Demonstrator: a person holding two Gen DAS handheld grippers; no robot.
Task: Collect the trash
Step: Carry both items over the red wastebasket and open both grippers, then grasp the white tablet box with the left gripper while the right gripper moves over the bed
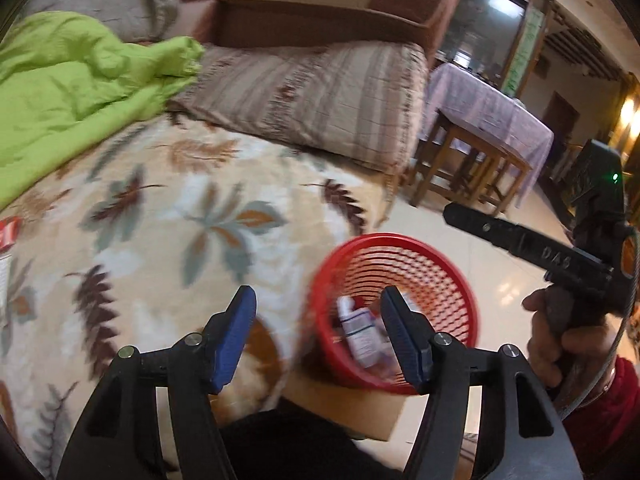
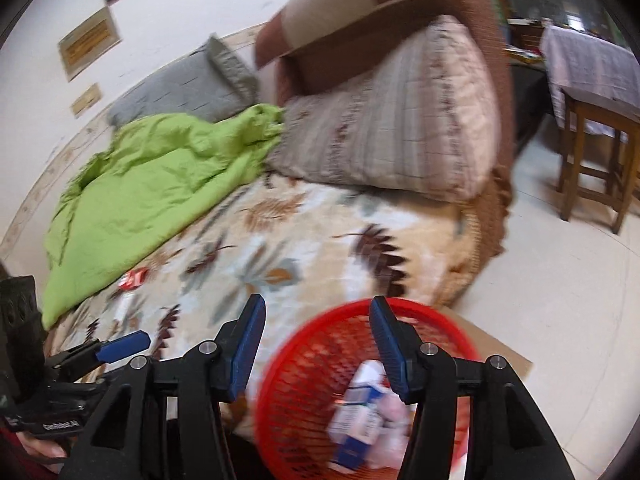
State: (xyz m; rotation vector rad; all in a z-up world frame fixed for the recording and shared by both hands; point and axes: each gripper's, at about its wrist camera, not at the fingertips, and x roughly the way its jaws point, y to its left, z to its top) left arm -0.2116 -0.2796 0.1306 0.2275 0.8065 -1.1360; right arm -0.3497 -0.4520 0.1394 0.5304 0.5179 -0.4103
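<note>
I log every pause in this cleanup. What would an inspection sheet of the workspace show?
Surface: bed under a leaf-print blanket.
Job's things: red basket beside the bed, on cardboard, with cartons inside; red wrapper on the blanket.
Clutter: green quilt, pillows.
Grippers: left gripper and right gripper both open, empty.
Cables: one by the right hand.
Surroundings: stool, covered table, tiled floor.
</note>
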